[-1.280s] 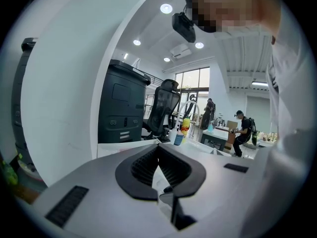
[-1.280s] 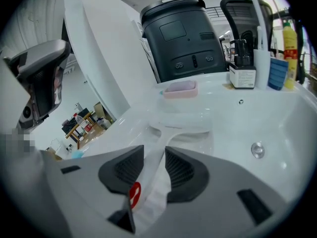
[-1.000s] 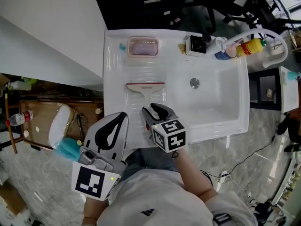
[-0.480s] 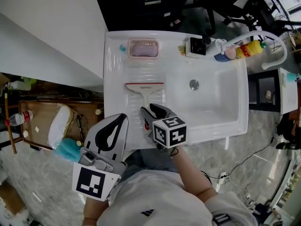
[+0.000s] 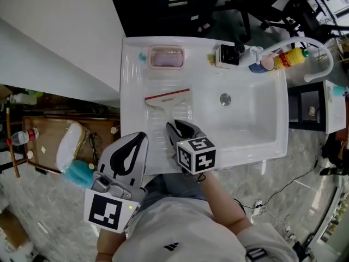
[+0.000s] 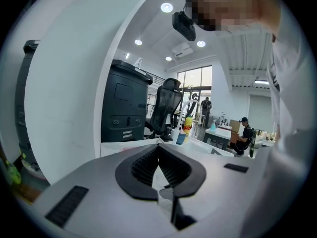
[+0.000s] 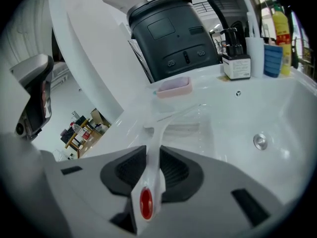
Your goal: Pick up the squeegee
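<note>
The squeegee (image 5: 168, 96), white with a red blade edge, lies on the ribbed drainboard of the white sink (image 5: 131, 91), its blade tilted up to the right. In the right gripper view its white handle (image 7: 157, 133) with a red dot runs between the black pads. My right gripper (image 5: 175, 129) is closing, and both pads press on the handle. My left gripper (image 5: 143, 136) hangs off the sink's front left corner. It is shut and empty, and in the left gripper view its pads (image 6: 158, 150) meet at the tips.
A pink soap dish (image 5: 166, 56) sits at the back of the drainboard. The basin with its drain (image 5: 225, 97) is to the right. Behind the basin are a dispenser (image 5: 228, 51), a yellow bottle (image 5: 290, 54) and a white faucet (image 5: 305, 40). A white wall (image 5: 54, 37) stands to the left.
The squeegee's blade has swung so its right end sits higher. The right gripper's jaws have narrowed onto the handle. The left gripper has not moved.
</note>
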`<state>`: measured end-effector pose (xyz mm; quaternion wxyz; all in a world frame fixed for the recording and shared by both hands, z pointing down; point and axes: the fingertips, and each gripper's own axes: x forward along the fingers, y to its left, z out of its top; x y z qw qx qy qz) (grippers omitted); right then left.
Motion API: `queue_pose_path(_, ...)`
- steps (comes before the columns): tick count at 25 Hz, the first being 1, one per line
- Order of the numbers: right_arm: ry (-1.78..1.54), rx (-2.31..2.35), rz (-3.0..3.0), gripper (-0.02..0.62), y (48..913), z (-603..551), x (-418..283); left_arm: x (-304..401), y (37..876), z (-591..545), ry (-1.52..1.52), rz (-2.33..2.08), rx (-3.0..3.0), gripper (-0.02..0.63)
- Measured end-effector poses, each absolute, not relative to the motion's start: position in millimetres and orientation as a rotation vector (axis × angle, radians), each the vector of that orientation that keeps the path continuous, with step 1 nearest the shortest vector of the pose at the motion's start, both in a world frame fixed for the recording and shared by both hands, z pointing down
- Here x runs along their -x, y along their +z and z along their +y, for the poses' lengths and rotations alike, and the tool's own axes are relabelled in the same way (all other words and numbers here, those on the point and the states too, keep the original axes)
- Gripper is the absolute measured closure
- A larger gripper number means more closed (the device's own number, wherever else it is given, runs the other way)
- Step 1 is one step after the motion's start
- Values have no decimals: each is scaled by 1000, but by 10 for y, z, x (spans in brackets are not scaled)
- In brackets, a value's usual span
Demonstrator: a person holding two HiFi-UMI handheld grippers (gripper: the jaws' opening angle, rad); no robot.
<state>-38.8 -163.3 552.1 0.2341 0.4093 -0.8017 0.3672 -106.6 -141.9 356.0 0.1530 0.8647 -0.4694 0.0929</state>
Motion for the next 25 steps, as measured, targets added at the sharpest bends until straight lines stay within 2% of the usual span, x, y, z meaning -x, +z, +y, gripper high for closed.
queue_pose_path(5, 961, -1118, -2246, 512, 5437, -1604, 405, 1034, 3566, -1433, 271, -1349, -2481, 593)
queue_pose_path(7, 938, -1120, -2282, 555, 5351, -1614, 433, 1020, 3564, -1439, 274, -1351, -2481, 592)
queue_pose_path(25, 862, -1158, -2413, 557, 4769, -1600, 222, 750, 3383, -1276, 264, -1346, -2545, 593)
